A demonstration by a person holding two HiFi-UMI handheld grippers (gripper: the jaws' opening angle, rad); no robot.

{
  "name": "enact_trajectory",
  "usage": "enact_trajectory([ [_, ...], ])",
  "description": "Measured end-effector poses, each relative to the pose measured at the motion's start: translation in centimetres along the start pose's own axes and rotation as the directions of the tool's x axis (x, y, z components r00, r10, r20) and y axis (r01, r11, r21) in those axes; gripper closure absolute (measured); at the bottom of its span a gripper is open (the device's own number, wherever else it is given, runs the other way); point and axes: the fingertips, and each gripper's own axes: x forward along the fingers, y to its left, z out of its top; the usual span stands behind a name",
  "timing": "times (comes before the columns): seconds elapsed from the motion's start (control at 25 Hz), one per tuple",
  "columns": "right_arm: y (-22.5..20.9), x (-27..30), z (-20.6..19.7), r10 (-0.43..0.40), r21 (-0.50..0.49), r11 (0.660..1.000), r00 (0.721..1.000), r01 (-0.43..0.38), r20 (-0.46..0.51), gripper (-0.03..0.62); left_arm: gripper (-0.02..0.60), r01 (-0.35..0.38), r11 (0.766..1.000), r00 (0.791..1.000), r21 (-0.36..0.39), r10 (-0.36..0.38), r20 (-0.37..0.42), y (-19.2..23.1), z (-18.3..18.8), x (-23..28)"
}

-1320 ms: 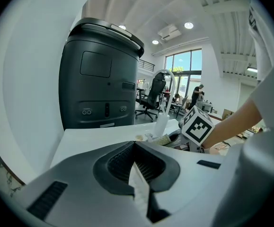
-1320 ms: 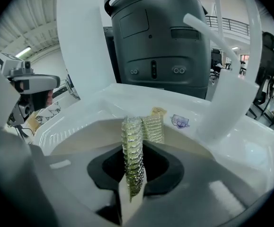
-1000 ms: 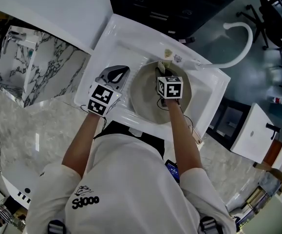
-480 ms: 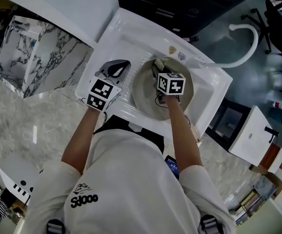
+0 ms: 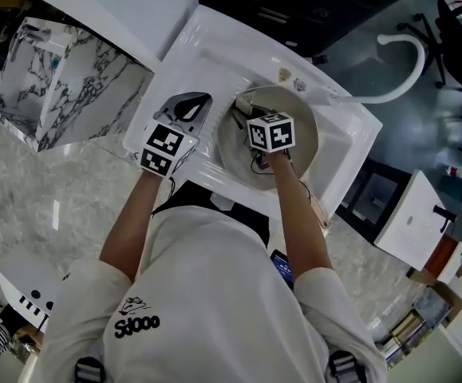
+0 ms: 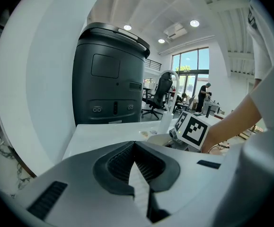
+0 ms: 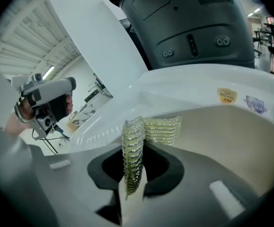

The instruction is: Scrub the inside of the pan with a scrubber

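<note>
One white sink (image 5: 208,54) set in a marble tabletop (image 5: 47,206), with one beige pan (image 5: 306,138) lying in the basin. A marble-patterned box (image 5: 63,86) stands left of the sink. A dark bin (image 6: 109,74) is behind it and a curved white hose (image 5: 384,40) is off to the right. Two small stickers (image 7: 227,95) are on the sink's back wall, just past the pan rim.

Two grippers. The right hand-held gripper (image 5: 250,112) is over the pan, jaws pinching one gold-silver mesh scrubber (image 7: 136,145). The scrubber's free end sits at the pan's inner wall on the far left side; cannot tell if it touches. The person's right forearm crosses over the near part of the pan. The left hand-held gripper (image 5: 192,106) is beside the pan over the sink's left ledge, jaws pressed together, nothing between them.
</note>
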Motion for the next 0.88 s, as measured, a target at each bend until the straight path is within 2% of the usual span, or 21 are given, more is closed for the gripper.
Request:
enact_trajectory([
  [0.24,2.6,0.0,-1.9,0.114,-0.070,0.990,0.988,-0.122,-0.108,0.520,0.577,-0.002,1.000,1.000,0.005,0.002,0.003,-0.3,-0.1,-0.5],
  [0.4,5.0,-0.5,-3.9,0.241,-0.077,0.962,0.945,-0.263,-0.222,0.520,0.577,-0.002,1.000,1.000,0.006,0.002,0.005,-0.4,-0.2,-0.8],
  [0.48,5.9,-0.8,-4.8,0.277,-0.089,0.947,0.922,-0.310,-0.270,0.520,0.577,-0.001,1.000,1.000,0.009,0.001,0.006,-0.5,-0.2,-0.9],
  [0.76,7.3,-1.6,-6.8,0.308,-0.136,0.916,0.878,-0.378,-0.367,0.519,0.577,0.006,1.000,1.000,0.017,-0.006,0.009,-0.8,-0.2,-1.2],
  [0.88,7.8,-2.3,-8.1,0.354,-0.093,0.900,0.838,-0.427,-0.416,0.519,0.577,0.014,1.000,1.000,0.022,-0.014,0.011,-1.2,-0.1,-1.3],
])
